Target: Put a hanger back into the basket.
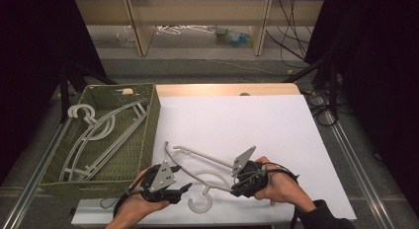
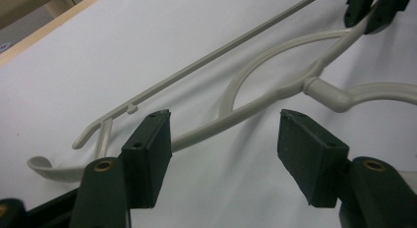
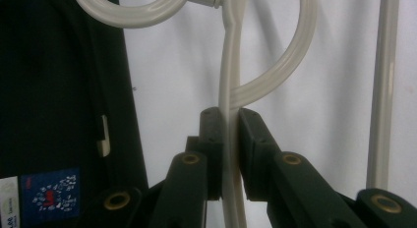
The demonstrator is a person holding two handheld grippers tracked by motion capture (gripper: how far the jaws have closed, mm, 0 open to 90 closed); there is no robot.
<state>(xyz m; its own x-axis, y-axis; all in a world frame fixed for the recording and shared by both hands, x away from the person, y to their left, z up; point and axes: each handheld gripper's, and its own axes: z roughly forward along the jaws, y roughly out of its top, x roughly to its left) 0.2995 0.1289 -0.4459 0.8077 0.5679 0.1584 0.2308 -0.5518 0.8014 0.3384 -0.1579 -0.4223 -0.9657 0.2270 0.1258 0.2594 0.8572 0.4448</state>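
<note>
In the lower middle of the high view, the right gripper [image 1: 236, 185] is clamped on a pale plastic hanger [image 1: 200, 175] that lies over the white table sheet [image 1: 237, 120]. In the right gripper view its 2 black jaws are pressed flat against the hanger's shoulder bar [image 3: 230, 139], with the hook [image 3: 128, 12] curling across the top left of that frame. The left gripper [image 1: 185, 188], at the lower left of the high view just beside the hook end, is partly open and grips nothing; in the left gripper view the hanger's arm [image 2: 221, 122] runs past between its separated pads [image 2: 147, 154] untouched. Farther off, at the left of the high view, a green woven basket [image 1: 148, 128] holds more hangers [image 1: 96, 135].
</note>
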